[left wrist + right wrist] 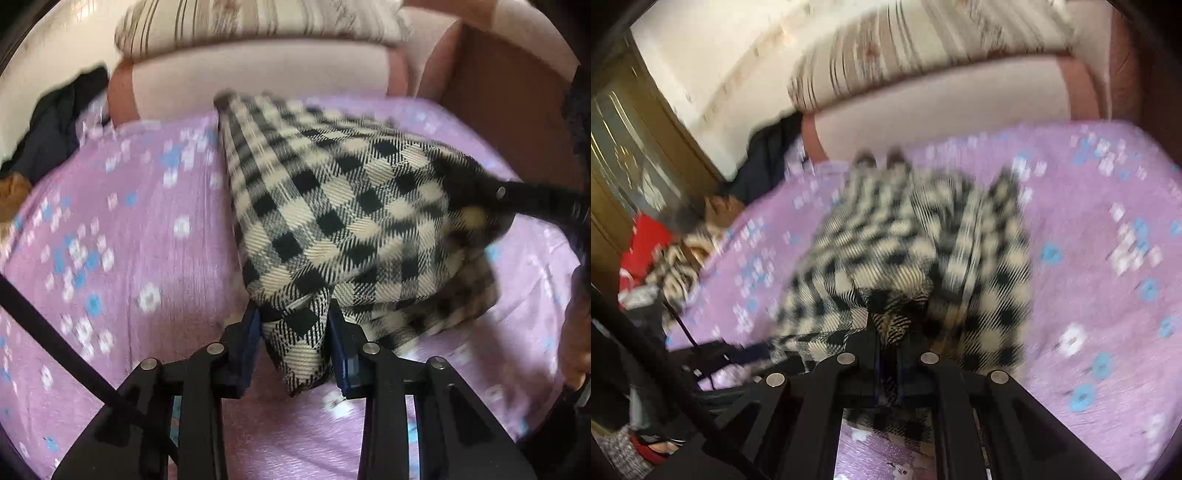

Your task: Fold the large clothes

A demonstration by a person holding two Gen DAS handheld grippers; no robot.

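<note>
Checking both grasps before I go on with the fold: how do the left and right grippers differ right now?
The left gripper has a thick bunched corner of the checked garment between its blue pads, jaws part-way apart; the right gripper is pinched nearly shut on a thin fold. The left gripper's grasp shows sharply; the right gripper's is blurred. Shared: both are closed on the near edge of the same garment, over the purple floral sheet.

A home bedroom: purple floral bedsheet (129, 229), padded headboard (258, 74) (striped pillow (240, 22) above).
</note>
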